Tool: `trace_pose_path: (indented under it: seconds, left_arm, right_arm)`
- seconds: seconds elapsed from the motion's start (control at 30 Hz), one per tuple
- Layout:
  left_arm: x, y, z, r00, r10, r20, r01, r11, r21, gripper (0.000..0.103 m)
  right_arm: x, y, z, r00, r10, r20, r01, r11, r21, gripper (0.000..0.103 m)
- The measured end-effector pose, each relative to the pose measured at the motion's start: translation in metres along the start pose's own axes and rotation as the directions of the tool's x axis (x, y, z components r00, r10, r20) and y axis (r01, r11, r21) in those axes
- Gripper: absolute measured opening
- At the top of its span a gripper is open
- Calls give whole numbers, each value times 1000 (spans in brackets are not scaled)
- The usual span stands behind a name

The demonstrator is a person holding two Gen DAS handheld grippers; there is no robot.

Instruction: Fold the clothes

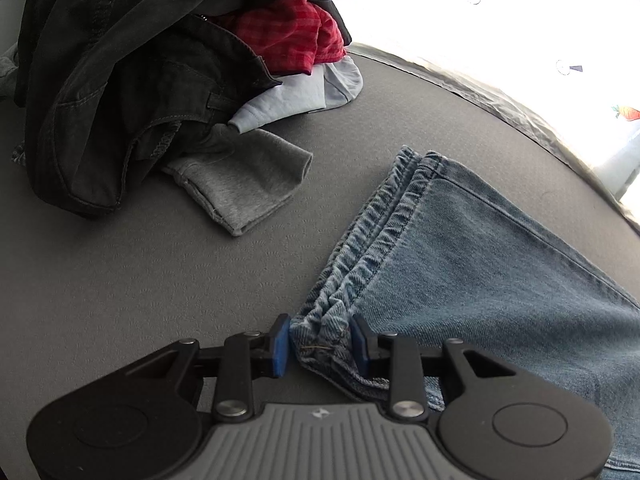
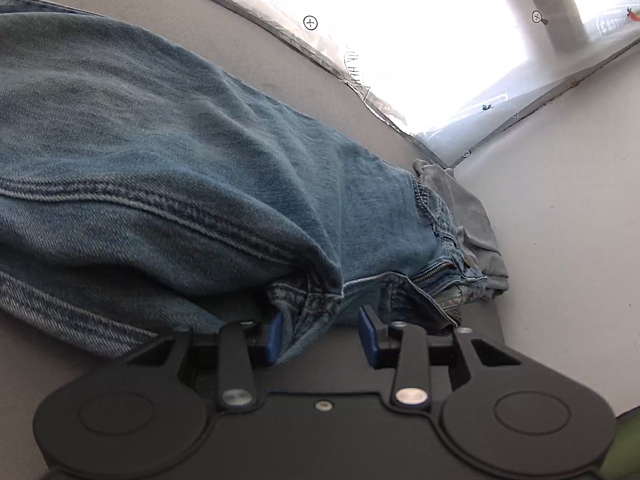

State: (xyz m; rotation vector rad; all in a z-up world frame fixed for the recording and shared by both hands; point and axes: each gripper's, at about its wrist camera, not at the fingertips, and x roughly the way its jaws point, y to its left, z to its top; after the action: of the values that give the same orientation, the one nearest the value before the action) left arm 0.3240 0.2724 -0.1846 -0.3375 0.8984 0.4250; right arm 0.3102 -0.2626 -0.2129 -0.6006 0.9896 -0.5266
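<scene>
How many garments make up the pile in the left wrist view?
4 visible: dark jacket on top, red plaid shirt behind, pale blue garment beneath, grey garment in front. More may be hidden.

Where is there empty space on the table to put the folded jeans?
Bare grey table lies between the jeans hem and the grey sleeve. It is crowded farther back, where the dark clothes pile sits. In the right view, pale surface beside the waistband is free.

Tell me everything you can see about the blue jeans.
The blue jeans are faded denim, lying flat on the grey table, legs stacked with hems together. The left tongs straddle the puckered hem corner; the right tongs straddle a seam fold near the crotch. The pads look apart, so neither grip is clearly closed. The zipper is open. The waistband lies against a grey garment.
</scene>
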Motion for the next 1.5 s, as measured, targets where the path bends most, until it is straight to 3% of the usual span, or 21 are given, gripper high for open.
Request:
trace_pose_path:
  seconds: [0.23,0.33,0.47,0.57,0.63,0.73,1.0,1.23,1.37,1.43,1.47,1.5]
  left_arm:
    - [1,-1,3,1000,3,-13,-3,1000,4,36]
    - [2,-2,3,1000,6,-14,-6,1000,7,36]
    - [2,-1,3,1000,3,-13,-2,1000,7,36]
    - [1,-1,3,1000,0,-13,0,1000,10,37]
    - [1,0,3,1000,-2,-14,2,1000,13,37]
    - [2,0,5,1000,-9,-18,10,1000,11,38]
    - [-17,19,14,999,-48,5,48,996,-77,42]
    - [-26,31,12,983,-183,-12,180,974,-141,41]
    - [-23,19,11,986,-169,7,169,980,-105,40]
    - [-23,13,11,989,-150,9,150,985,-83,35]
    - [-23,10,12,991,-132,8,133,989,-68,18]
    - [-23,8,12,993,-114,7,114,992,-51,16]
  right_arm:
    - [-2,5,2,999,-31,10,31,999,-32,40]
    - [-2,7,7,997,-38,60,42,996,-74,49]
    - [6,9,16,996,7,85,2,994,-111,55]
    - [10,10,20,997,35,67,-26,992,-126,47]
    - [9,7,16,998,28,59,-21,992,-127,31]
    - [1,-3,0,997,21,69,-13,994,-112,27]
    - [0,5,-10,998,29,52,-25,996,-83,30]
    - [3,12,-7,1000,21,19,-20,999,-40,33]
    - [4,11,-4,1000,25,5,-25,999,-19,33]
    - [5,9,-3,999,33,-2,-33,999,4,33]
    - [5,7,-3,999,37,-4,-37,999,17,33]
    - [5,6,-3,999,44,-4,-44,999,29,31]
